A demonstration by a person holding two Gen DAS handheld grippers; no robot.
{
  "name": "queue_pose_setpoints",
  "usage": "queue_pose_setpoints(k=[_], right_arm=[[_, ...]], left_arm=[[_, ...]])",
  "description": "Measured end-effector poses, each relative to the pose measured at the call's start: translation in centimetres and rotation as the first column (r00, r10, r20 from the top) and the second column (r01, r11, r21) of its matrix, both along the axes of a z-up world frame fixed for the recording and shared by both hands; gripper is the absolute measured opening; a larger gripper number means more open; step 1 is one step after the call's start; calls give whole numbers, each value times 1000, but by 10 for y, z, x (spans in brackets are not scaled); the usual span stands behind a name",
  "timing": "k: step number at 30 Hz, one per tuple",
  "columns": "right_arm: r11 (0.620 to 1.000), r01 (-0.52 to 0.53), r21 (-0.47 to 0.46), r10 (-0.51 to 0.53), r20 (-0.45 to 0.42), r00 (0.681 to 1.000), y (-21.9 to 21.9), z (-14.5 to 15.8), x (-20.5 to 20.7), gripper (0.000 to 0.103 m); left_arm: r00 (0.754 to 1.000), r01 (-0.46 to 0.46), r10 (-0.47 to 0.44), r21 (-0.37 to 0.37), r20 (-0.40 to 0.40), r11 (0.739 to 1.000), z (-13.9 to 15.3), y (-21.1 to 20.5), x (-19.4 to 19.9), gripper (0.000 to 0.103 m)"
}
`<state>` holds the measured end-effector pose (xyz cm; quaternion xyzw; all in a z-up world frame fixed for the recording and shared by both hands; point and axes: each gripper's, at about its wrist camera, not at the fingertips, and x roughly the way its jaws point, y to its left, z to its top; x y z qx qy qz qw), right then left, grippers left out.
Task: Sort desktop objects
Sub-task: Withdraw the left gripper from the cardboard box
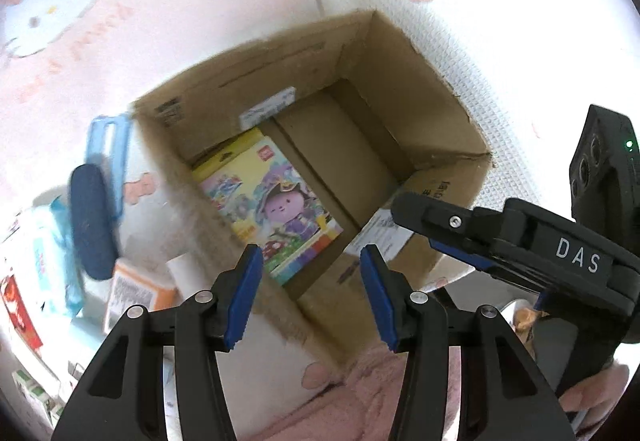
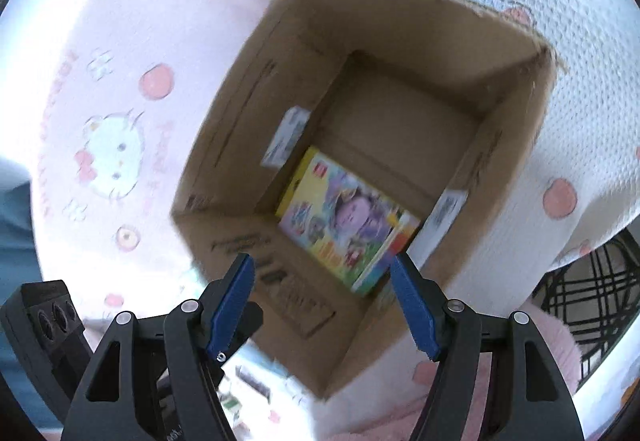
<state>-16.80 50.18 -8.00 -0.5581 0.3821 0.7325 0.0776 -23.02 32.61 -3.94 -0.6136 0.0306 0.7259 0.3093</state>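
Observation:
An open cardboard box (image 1: 256, 81) (image 2: 248, 113) stands on a pink cartoon-cat cloth. Inside it, a colourful toy box (image 1: 276, 209) (image 2: 344, 225) with a yellow edge and a purple character lies flat on the bottom. My left gripper (image 1: 311, 257) hangs above the box's near rim, open, with nothing between its blue pads. My right gripper (image 2: 322, 267) also hangs over the box, open and empty. Its black body (image 1: 576, 253) shows at the right of the left wrist view.
Left of the box lie a dark blue oval thing (image 1: 92, 217), a light blue frame (image 1: 108, 137), an orange-and-white carton (image 1: 136, 293), a white cylinder (image 1: 186, 269) and tissue packs (image 1: 44, 253). A black wire rack (image 2: 592, 297) stands beyond the table edge at the right.

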Motion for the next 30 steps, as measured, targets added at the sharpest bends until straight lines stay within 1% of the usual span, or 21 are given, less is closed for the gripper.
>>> queue_pose_setpoints(k=[2, 4, 7, 9, 12, 14, 17, 20, 22, 24, 26, 28, 30], right_arm=[[1000, -18, 16, 18, -25, 1000, -10, 3, 10, 69], [998, -38, 45, 41, -68, 997, -21, 9, 23, 69], [996, -71, 49, 76, -123, 989, -30, 21, 40, 69], [993, -103, 59, 112, -169, 979, -35, 30, 51, 69], [979, -148, 141, 176, -211, 962, -48, 38, 72, 69], [973, -168, 160, 203, -231, 952, -56, 38, 81, 69], [972, -188, 142, 220, -268, 938, -70, 33, 95, 69], [974, -209, 83, 225, -307, 925, -83, 24, 104, 69], [970, -237, 60, 243, -332, 911, -93, 16, 105, 69], [969, -241, 55, 245, -336, 909, -100, 9, 106, 69], [968, -249, 43, 248, -342, 906, -106, 5, 106, 69], [963, -266, 30, 260, -351, 899, -115, 1, 107, 69], [955, -296, 40, 289, -363, 886, -127, 0, 108, 69]], left_arm=[[999, -27, 28, 30, -35, 999, 7, -21, 13, 55], [997, -48, 52, 65, -65, 997, 12, -40, 24, 55], [989, -69, 83, 117, -119, 991, 15, -72, 43, 55], [982, -75, 98, 143, -163, 987, 17, -94, 53, 55], [966, -92, 130, 171, -224, 981, 16, -124, 67, 55], [955, -108, 157, 200, -251, 974, 13, -146, 79, 55], [945, -123, 180, 212, -273, 970, 5, -171, 92, 55], [934, -128, 181, 185, -307, 974, -7, -194, 103, 55], [930, -121, 173, 173, -324, 977, -13, -209, 110, 55], [927, -128, 185, 186, -326, 974, -18, -229, 119, 55], [930, -138, 208, 238, -303, 961, -23, -254, 129, 55], [927, -172, 252, 280, -278, 944, -26, -277, 137, 55], [908, -232, 316, 296, -277, 927, -31, -300, 144, 56]])
